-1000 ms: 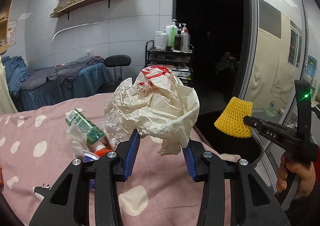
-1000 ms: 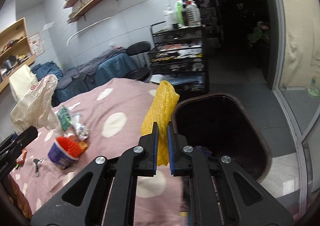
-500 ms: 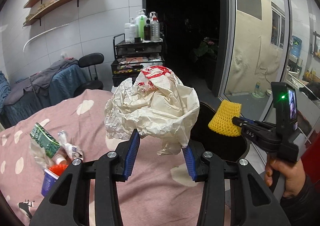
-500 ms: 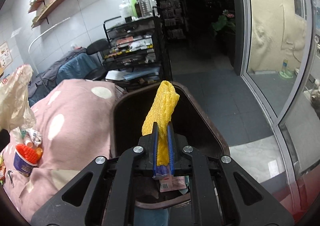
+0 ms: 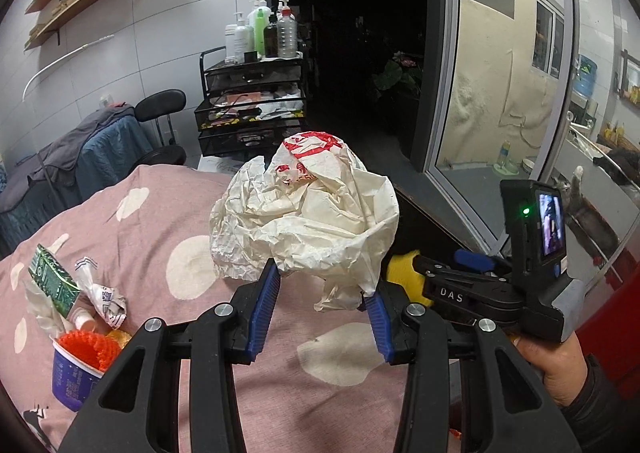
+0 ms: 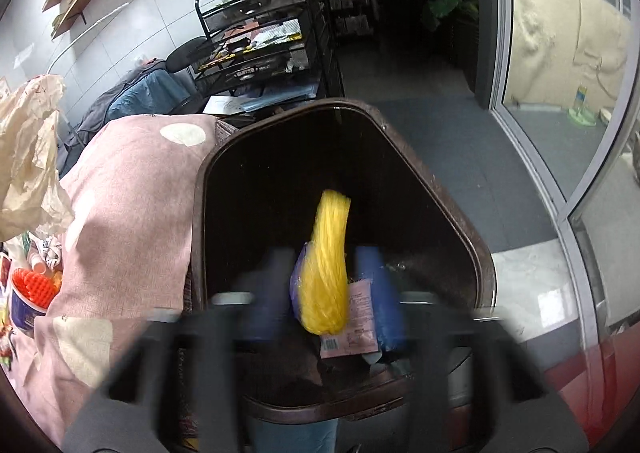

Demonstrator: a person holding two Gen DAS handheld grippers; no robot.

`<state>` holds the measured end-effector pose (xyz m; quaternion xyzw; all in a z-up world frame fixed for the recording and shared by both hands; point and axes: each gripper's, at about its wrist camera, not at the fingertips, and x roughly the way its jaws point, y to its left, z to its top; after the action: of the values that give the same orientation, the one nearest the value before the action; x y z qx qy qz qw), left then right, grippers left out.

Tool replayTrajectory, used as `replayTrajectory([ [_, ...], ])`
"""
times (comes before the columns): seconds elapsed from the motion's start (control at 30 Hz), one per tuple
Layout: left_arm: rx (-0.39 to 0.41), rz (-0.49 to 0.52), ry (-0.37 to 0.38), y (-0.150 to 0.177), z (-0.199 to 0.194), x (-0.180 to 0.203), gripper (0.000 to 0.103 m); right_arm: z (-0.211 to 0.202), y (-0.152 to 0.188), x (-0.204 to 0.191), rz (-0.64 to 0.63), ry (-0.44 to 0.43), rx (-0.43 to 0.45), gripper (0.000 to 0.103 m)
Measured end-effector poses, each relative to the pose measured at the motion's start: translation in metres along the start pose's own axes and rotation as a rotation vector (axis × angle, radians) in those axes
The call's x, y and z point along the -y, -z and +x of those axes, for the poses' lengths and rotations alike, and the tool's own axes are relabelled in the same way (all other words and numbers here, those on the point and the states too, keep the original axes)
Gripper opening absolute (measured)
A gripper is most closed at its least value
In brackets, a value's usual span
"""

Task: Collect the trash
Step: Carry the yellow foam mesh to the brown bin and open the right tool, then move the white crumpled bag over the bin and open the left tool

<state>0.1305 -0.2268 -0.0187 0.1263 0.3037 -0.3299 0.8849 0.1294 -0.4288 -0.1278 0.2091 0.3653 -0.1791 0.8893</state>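
The left gripper (image 5: 320,307) was closed on a crumpled white plastic bag (image 5: 306,225) with red print, its blue pads pressing the bag's lower folds from both sides, so that the bag bulged up above the fingers, over a pink bedspread with pale spots (image 5: 172,221). To the left on that bedspread lay a small heap of rubbish: a green carton (image 5: 52,283), a twisted wrapper (image 5: 106,299) and a purple cup (image 5: 74,373) with red netting stuffed in its top. The right gripper (image 6: 326,293) hung over the mouth of a dark brown bin (image 6: 452,213) just beside the edge of the bed; its jaws had just been opening and stood wide apart, blurred. Between them, touching neither pad, was a yellow foam fruit net (image 6: 326,269), also blurred, above the bin's dark inside, with a pink packet (image 6: 352,329) and something purple showing behind it. In the left wrist view the right gripper came in from the right, held in a person's hand (image 5: 556,367), with a bit of the yellow net peeking out behind the bag. A black wire trolley (image 5: 250,109) with bottles on top stood against the tiled wall beyond.
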Motion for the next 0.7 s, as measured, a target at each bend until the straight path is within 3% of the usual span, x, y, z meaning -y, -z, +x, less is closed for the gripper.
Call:
replayTrajectory([
  [0.33, -0.047, 0.053, 0.023, -0.007, 0.022, 0.019, 0.042, -0.015, -0.008, 0.021, 0.110, 0.056, 0.070, 0.085],
  [0.7, -0.145, 0.126, 0.043, -0.015, 0.066, 0.047, 0.042, -0.033, -0.020, 0.063, 0.262, 0.135, 0.149, 0.088],
])
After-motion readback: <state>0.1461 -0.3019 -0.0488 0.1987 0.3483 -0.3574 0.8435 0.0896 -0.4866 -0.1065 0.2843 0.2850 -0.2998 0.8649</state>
